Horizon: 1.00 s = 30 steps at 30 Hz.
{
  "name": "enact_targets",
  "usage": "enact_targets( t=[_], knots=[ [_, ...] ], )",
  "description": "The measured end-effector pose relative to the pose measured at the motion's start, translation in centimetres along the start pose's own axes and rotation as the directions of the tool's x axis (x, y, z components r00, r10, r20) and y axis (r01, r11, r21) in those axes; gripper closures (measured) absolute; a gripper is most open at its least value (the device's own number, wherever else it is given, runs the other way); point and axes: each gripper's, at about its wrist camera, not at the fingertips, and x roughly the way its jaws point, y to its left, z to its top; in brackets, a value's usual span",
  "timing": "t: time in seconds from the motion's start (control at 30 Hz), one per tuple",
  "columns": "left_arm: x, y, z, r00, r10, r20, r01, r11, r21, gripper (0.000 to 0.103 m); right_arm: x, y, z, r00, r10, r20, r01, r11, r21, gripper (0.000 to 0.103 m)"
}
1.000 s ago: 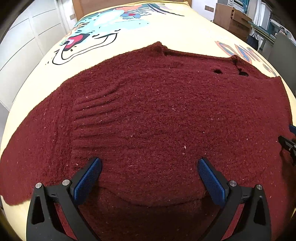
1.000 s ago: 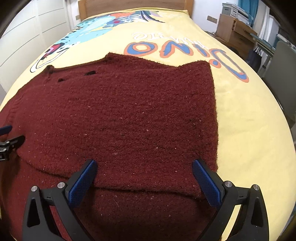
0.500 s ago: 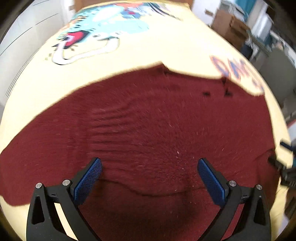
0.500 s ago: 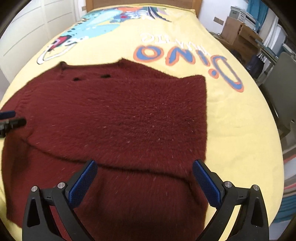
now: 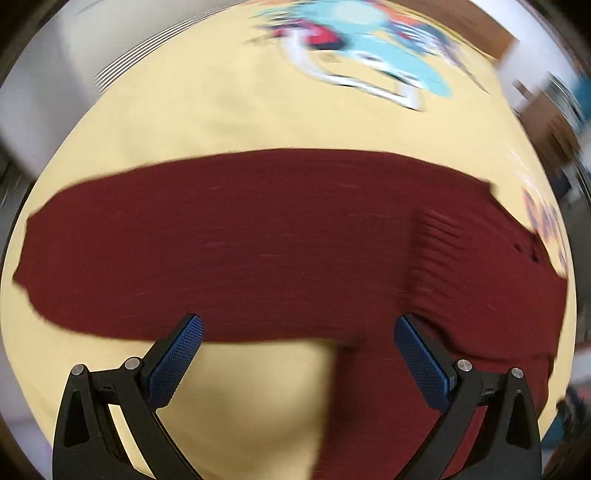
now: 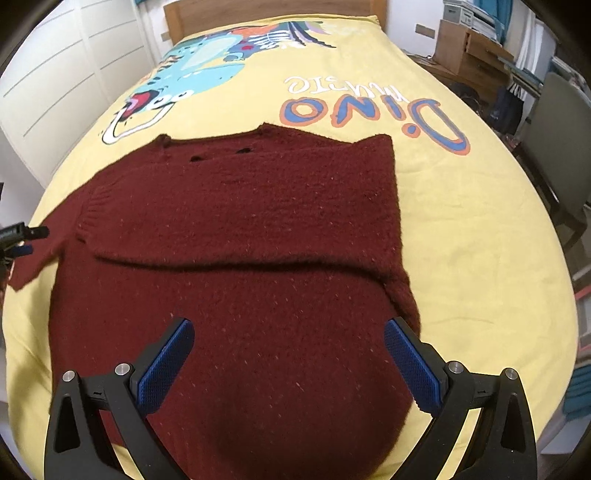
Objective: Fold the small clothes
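A dark red knitted sweater [image 6: 236, 229] lies flat on the yellow bedspread [image 6: 480, 229], its right sleeve folded across the chest. In the blurred left wrist view its left sleeve [image 5: 207, 243] stretches out sideways to the left. My left gripper [image 5: 297, 356] is open above the sleeve's near edge, holding nothing. It also shows at the left edge of the right wrist view, left gripper [image 6: 18, 240] beside the sleeve end. Open too, my right gripper [image 6: 288, 354] hovers over the sweater's lower body with nothing between its fingers.
The bedspread carries a dinosaur cartoon [image 6: 192, 70] and "Dino" lettering [image 6: 373, 114]. A wooden headboard [image 6: 273, 11] is at the far end. White wardrobe doors [image 6: 55, 74] stand left. Cardboard boxes [image 6: 469, 44] and a grey chair [image 6: 561, 147] stand right of the bed.
My left gripper has swung left, from over the sweater's chest to its outstretched left sleeve. The right gripper has pulled back and up, so more of the sweater shows.
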Motion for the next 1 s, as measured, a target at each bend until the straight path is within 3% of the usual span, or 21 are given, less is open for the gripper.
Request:
enact_targets(
  t=[0.17, 0.27, 0.37, 0.63, 0.83, 0.9, 0.97, 1.0],
  knots=[
    [-0.9, 6.8, 1.1, 0.999, 0.054, 0.002, -0.052, 0.977, -0.205, 0.001, -0.2, -1.6, -0.6, 1.000, -0.020, -0.007, 0.020, 0.998, 0.060, 0.000],
    [-2.0, 11.1, 0.9, 0.997, 0.079, 0.021, -0.066, 0.930, -0.361, 0.001, -0.1, -2.5, -1.1, 0.999, -0.032, -0.021, 0.034, 0.996, 0.085, 0.000],
    [-1.9, 14.5, 0.2, 0.997, 0.077, 0.000, -0.067, 0.861, -0.504, 0.001, -0.1, -3.2, -1.5, 0.998, -0.046, -0.031, 0.049, 0.994, 0.099, 0.000],
    [-0.2, 18.5, -0.3, 0.995, 0.097, -0.032, -0.097, 0.807, -0.583, 0.001, -0.2, -4.2, -2.0, 0.996, -0.072, -0.049, 0.078, 0.989, 0.127, 0.001],
    [1.4, 19.3, -0.7, 0.996, 0.071, -0.060, -0.093, 0.799, -0.594, 0.003, -0.7, -4.1, -2.2, 0.993, -0.109, -0.043, 0.114, 0.985, 0.132, 0.000],
    [1.5, 18.9, -0.6, 0.996, 0.065, -0.054, -0.084, 0.819, -0.567, 0.016, -0.8, -4.0, -2.3, 0.992, -0.114, -0.045, 0.119, 0.985, 0.129, 0.000],
    [1.4, 18.6, -0.2, 0.997, 0.058, -0.046, -0.074, 0.838, -0.541, 0.048, -0.8, -3.8, -2.3, 0.992, -0.118, -0.050, 0.123, 0.985, 0.118, 0.000],
    [1.2, 18.4, 0.0, 0.998, 0.042, -0.041, -0.057, 0.840, -0.539, 0.056, -0.8, -3.6, -2.3, 0.992, -0.118, -0.051, 0.123, 0.986, 0.113, 0.000]
  ],
)
